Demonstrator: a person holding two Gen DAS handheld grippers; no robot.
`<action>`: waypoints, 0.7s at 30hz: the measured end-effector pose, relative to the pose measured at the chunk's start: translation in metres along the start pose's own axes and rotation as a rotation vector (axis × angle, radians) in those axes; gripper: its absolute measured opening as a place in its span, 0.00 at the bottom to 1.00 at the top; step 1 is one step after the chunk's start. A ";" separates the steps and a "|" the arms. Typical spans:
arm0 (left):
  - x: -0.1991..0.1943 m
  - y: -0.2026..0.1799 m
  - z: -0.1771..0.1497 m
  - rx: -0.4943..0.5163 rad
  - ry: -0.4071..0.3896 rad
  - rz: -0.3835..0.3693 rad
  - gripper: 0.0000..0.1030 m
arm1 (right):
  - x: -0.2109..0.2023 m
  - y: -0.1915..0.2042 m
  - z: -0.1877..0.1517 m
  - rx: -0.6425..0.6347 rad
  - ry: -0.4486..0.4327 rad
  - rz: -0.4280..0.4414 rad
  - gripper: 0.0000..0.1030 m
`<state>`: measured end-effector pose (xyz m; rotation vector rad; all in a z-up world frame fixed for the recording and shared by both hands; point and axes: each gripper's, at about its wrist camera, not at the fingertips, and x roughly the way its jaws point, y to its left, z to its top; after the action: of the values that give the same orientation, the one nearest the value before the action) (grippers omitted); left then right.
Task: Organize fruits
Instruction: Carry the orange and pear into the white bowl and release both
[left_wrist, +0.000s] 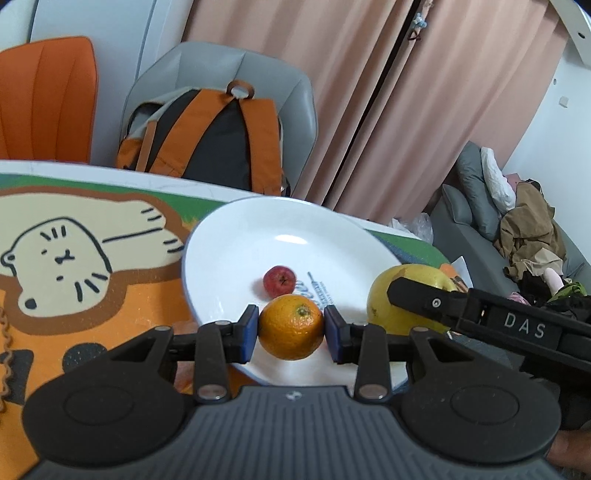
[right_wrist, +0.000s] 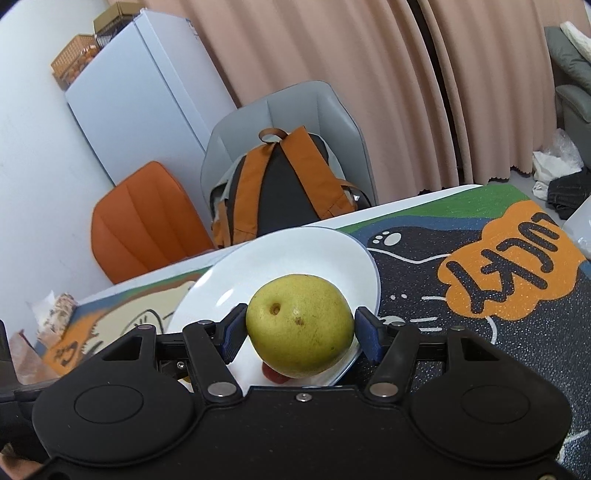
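A white plate (left_wrist: 258, 236) lies on the patterned table mat. A small red apple (left_wrist: 279, 281) rests in the plate. My left gripper (left_wrist: 290, 326) is shut on an orange (left_wrist: 290, 326) and holds it over the plate's near rim. My right gripper (right_wrist: 300, 334) is shut on a yellow-green pear (right_wrist: 300, 326) and holds it above the plate (right_wrist: 280, 258); the red apple (right_wrist: 275, 374) shows just under the pear. In the left wrist view the pear (left_wrist: 380, 299) and one right finger (left_wrist: 424, 299) show at the plate's right edge.
A cartoon table mat (left_wrist: 92, 258) covers the table. A grey chair with an orange and black backpack (left_wrist: 214, 140) stands behind the far edge, next to an orange chair (left_wrist: 44, 99). A fridge (right_wrist: 140, 92) and pink curtains are behind. A sofa with clothes (left_wrist: 524, 229) is at the right.
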<state>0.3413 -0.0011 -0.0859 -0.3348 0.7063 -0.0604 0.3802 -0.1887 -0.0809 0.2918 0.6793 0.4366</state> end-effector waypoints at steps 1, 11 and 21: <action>0.002 0.003 0.000 -0.006 0.005 0.002 0.35 | 0.002 0.001 -0.001 -0.008 0.002 -0.004 0.57; 0.002 0.007 0.004 0.003 0.029 0.002 0.38 | 0.016 0.011 -0.004 0.001 0.028 -0.040 0.58; -0.019 0.008 0.009 -0.037 -0.002 0.000 0.40 | -0.001 0.019 -0.009 -0.007 0.045 -0.020 0.54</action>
<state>0.3323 0.0127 -0.0699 -0.3703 0.7060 -0.0469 0.3684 -0.1712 -0.0794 0.2691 0.7243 0.4279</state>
